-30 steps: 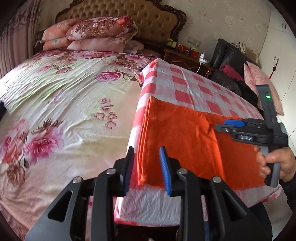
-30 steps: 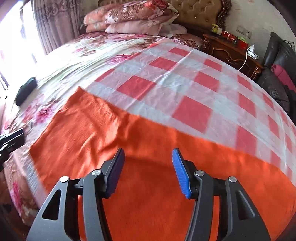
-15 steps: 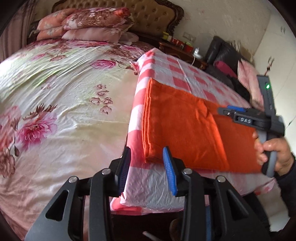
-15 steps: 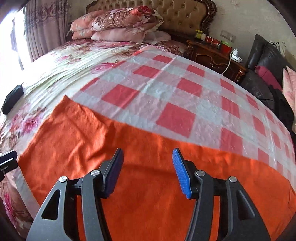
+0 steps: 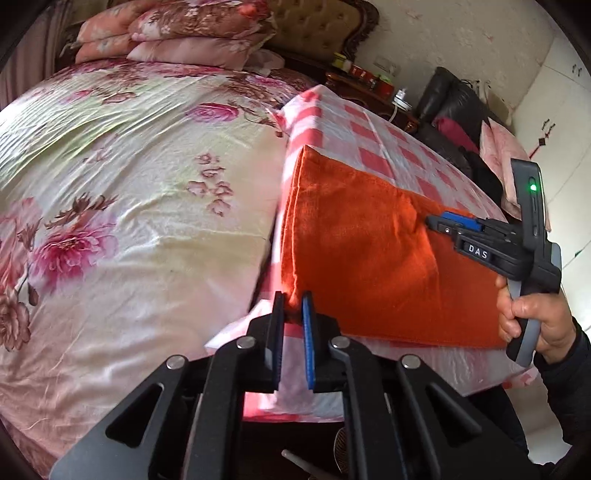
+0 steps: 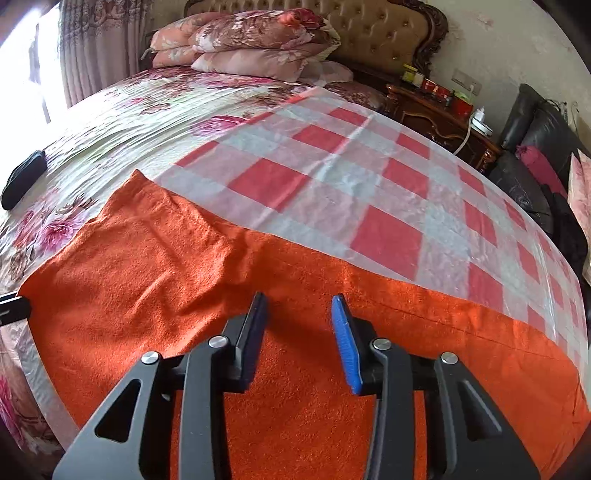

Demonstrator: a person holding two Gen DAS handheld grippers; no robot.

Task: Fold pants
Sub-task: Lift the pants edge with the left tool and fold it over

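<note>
Orange pants (image 5: 369, 258) lie folded flat on a red-and-white checked cloth (image 5: 369, 129) at the bed's near edge. My left gripper (image 5: 293, 300) is closing, and its pads pinch the near left corner of the pants. In the right wrist view the pants (image 6: 147, 277) spread under my right gripper (image 6: 299, 300), whose jaws are narrowing but stand apart over the fabric, where a crease runs up toward the gap. From the left wrist view the right gripper (image 5: 437, 221) rests its tips on the pants' middle, held by a hand (image 5: 535, 317). The left gripper (image 6: 11, 306) peeks in at the left edge.
A floral bedsheet (image 5: 129, 184) covers the bed, with stacked pillows (image 5: 192, 33) at the headboard. A black pouch (image 6: 24, 177) lies on the far left of the bed. A wooden nightstand (image 6: 436, 107) and a black sofa (image 6: 535, 147) stand to the right.
My left gripper moved forward and down to the pants' corner and closed on it. The right gripper's jaws came closer together, and the fabric in front of them creased.
</note>
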